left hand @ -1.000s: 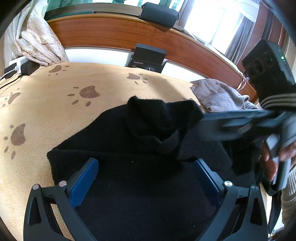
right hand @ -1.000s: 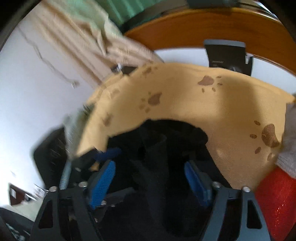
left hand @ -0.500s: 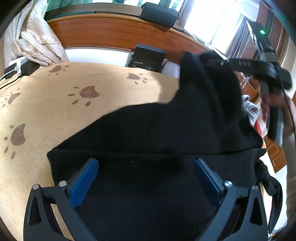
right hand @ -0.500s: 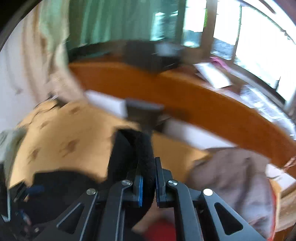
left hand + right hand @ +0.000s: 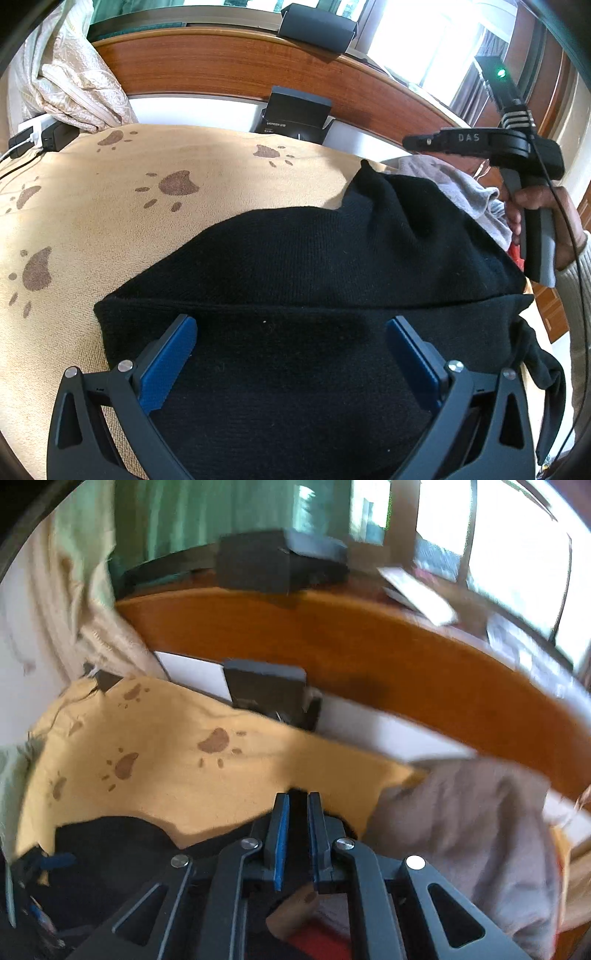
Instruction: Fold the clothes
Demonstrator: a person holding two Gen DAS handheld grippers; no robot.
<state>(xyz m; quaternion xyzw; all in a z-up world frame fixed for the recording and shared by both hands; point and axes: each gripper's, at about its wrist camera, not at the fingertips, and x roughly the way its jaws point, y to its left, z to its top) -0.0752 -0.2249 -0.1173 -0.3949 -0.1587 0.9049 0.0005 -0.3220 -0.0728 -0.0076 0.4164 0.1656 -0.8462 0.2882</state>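
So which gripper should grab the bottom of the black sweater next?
Left, probably. The left gripper is open right over the black sweater's near hem, while the right gripper is up in the air, jaws opening with nothing between them.

Right wrist view is smeared all over, so the stuff on the wooden ledge (image 5: pixel 417 590) by the window can't be made out. The black sweater (image 5: pixel 295 295) runs off the bottom edge of the left wrist view. The grey garment (image 5: pixel 461 188) is half buried behind it, and the red thing (image 5: pixel 514 254) is just a sliver. Small print on the black box (image 5: pixel 295 114) is unreadable.
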